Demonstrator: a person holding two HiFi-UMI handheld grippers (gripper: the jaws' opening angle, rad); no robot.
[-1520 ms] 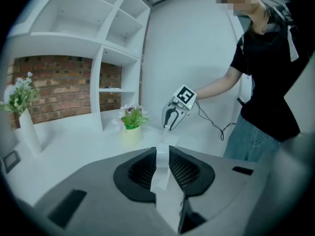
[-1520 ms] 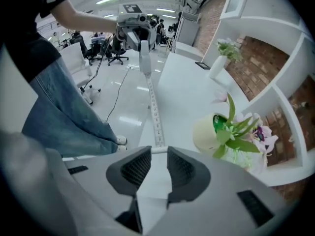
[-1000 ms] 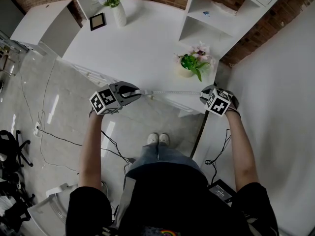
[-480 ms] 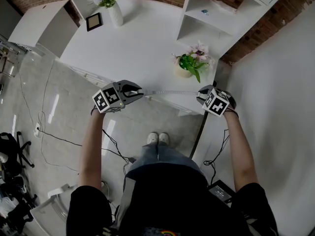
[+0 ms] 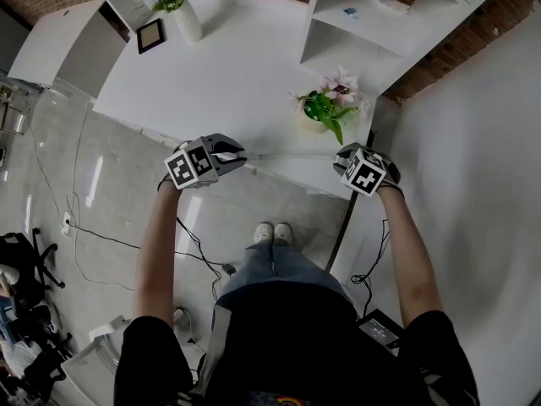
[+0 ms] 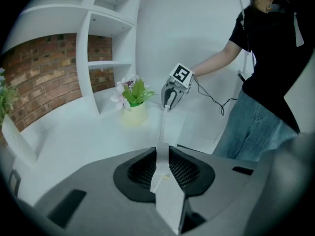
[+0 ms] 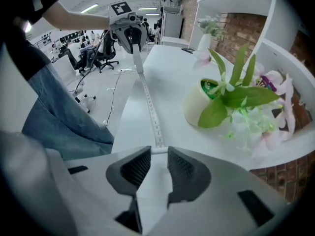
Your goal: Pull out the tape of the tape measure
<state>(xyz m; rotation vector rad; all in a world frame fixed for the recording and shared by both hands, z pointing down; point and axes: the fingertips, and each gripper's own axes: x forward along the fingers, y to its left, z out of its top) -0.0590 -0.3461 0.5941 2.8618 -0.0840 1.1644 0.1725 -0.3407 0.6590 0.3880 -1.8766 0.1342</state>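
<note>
A white tape point(image 5: 292, 156) runs taut just above the white table's point(image 5: 228, 66) near edge, between my two grippers. My left gripper point(image 5: 241, 155) is shut on the white tape measure case point(image 6: 170, 200), which sits wedged between its jaws. The tape point(image 6: 162, 127) leaves the case and runs straight to my right gripper point(image 6: 170, 102). My right gripper point(image 7: 153, 154) is shut on the tape's end tab at its fingertips. In the right gripper view the numbered tape point(image 7: 149, 107) leads back to my left gripper point(image 7: 134, 41).
A potted plant with pink flowers point(image 5: 325, 112) stands on the table just behind the tape. At the far left are a vase point(image 5: 182, 19) and a small picture frame point(image 5: 150, 35). A white shelf unit point(image 5: 363, 24) rises at the back right. Cables lie on the floor.
Both grippers have kept their holds with the tape stretched between them. They now stand slightly closer together, and the head view has shifted a little.
</note>
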